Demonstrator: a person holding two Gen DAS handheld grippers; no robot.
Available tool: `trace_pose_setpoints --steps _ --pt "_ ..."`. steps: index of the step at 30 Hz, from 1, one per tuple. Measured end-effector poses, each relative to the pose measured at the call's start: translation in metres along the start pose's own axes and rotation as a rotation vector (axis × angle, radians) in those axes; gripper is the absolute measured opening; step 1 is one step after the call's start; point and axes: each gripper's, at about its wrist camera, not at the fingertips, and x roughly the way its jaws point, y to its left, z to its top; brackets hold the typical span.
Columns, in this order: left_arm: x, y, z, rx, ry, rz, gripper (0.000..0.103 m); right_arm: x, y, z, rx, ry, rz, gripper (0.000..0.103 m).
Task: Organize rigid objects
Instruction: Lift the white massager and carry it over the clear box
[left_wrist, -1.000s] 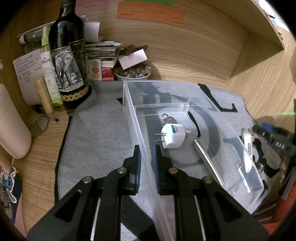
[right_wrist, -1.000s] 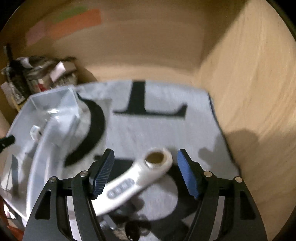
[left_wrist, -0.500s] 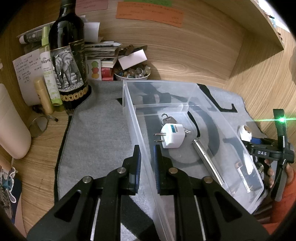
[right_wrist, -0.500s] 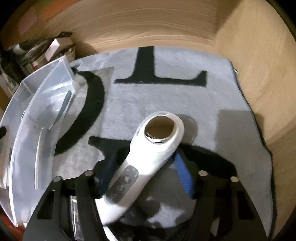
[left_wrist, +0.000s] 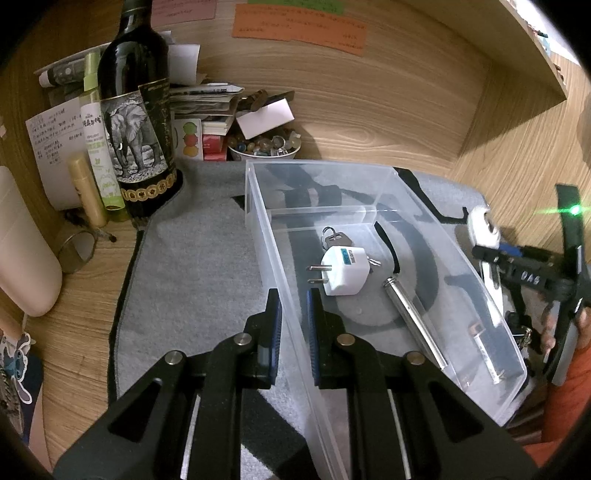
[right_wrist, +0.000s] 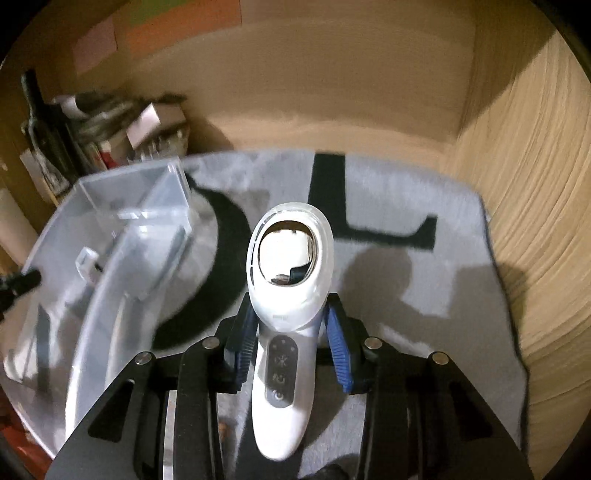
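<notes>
Your left gripper (left_wrist: 293, 325) pinches the near-left wall of the clear bin (left_wrist: 458, 254), jaws nearly closed, while your right gripper (right_wrist: 291, 345) clamps the white handheld device (right_wrist: 286, 295) above the grey mat (right_wrist: 424, 280), right of the bin.

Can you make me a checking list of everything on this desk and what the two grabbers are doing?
Surface: grey mat with black letters on a wooden desk.
Job's things: clear bin holds a white plug, keys and a metal tube; white handheld device lifted above the mat.
Clutter: wine bottle, bowl of stones, papers, tubes.
Grippers: left gripper pinches the bin's wall; right gripper clamps the device.
Cables: nothing seen.
Surroundings: wooden walls, sticky notes.
</notes>
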Motion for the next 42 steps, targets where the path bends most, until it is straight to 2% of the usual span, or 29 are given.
trace_pose_setpoints --steps 11,17,23,28,32,42 --pt "0.000 0.000 0.001 0.001 -0.001 0.004 0.012 -0.051 0.016 0.024 -0.025 -0.186 0.037 0.033" --pt "0.000 0.001 0.001 0.000 -0.003 0.003 0.013 -0.074 0.045 0.038 -0.079 -0.276 0.101 0.033" --pt "0.000 0.001 0.001 -0.001 -0.004 0.002 0.013 -0.085 0.077 0.043 -0.151 -0.318 0.186 0.033" --pt "0.000 0.001 0.001 0.001 -0.003 0.002 0.013 -0.069 0.098 0.039 -0.166 -0.279 0.254 0.033" --pt "0.000 0.000 0.000 0.005 -0.003 0.000 0.013 -0.045 0.112 0.036 -0.175 -0.203 0.277 0.033" --pt "0.001 0.001 -0.001 0.001 -0.010 -0.009 0.013 0.011 0.130 0.022 -0.234 0.005 0.238 0.033"
